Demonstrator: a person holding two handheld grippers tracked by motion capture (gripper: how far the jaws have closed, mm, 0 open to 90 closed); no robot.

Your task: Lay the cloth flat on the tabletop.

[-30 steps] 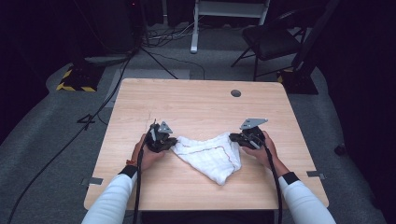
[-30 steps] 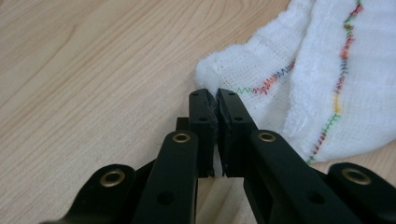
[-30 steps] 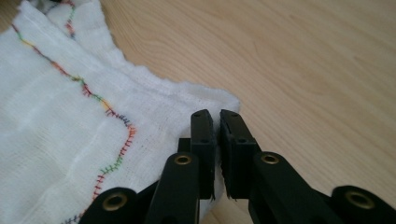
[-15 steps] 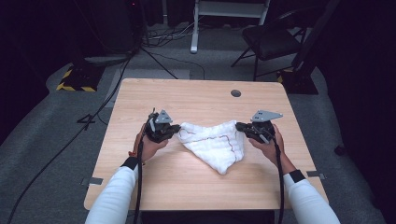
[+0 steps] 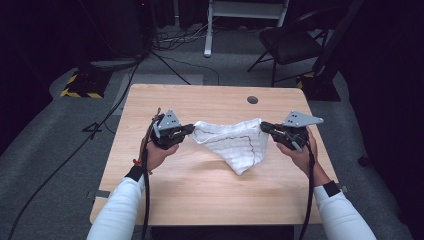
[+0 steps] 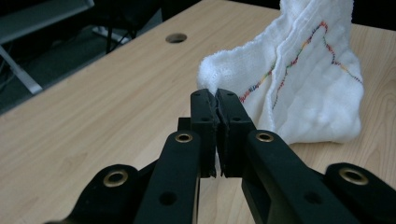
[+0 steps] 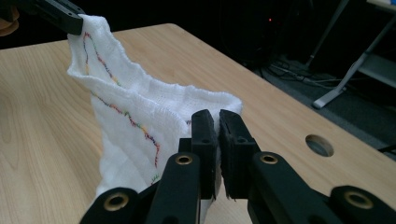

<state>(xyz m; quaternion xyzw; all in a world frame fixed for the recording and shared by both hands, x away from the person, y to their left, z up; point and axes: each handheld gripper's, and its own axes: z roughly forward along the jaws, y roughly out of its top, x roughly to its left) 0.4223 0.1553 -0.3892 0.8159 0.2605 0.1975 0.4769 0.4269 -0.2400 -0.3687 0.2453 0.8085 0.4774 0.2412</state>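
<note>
A white cloth [image 5: 235, 142] with a thin multicoloured stitched line hangs stretched between my two grippers above the middle of the wooden table [image 5: 200, 200]; its lower tip rests on the tabletop. My left gripper [image 5: 190, 129] is shut on the cloth's left corner [image 6: 210, 86]. My right gripper [image 5: 263, 125] is shut on the right corner [image 7: 224, 105]. In the left gripper view the cloth [image 6: 303, 79] rises up beyond the shut jaws. In the right gripper view the cloth [image 7: 130, 121] runs away to the left gripper [image 7: 65, 16] at the far top left.
A round cable hole [image 5: 252, 99] sits in the table near its far right edge. Past the table stand a dark chair [image 5: 290, 42], a white stand [image 5: 215, 30], floor cables and a yellow-black striped box [image 5: 80, 87].
Both grippers have lifted the cloth, moved farther apart and shifted away from me. The cloth has gone from lying slack on the table to hanging taut between them.
</note>
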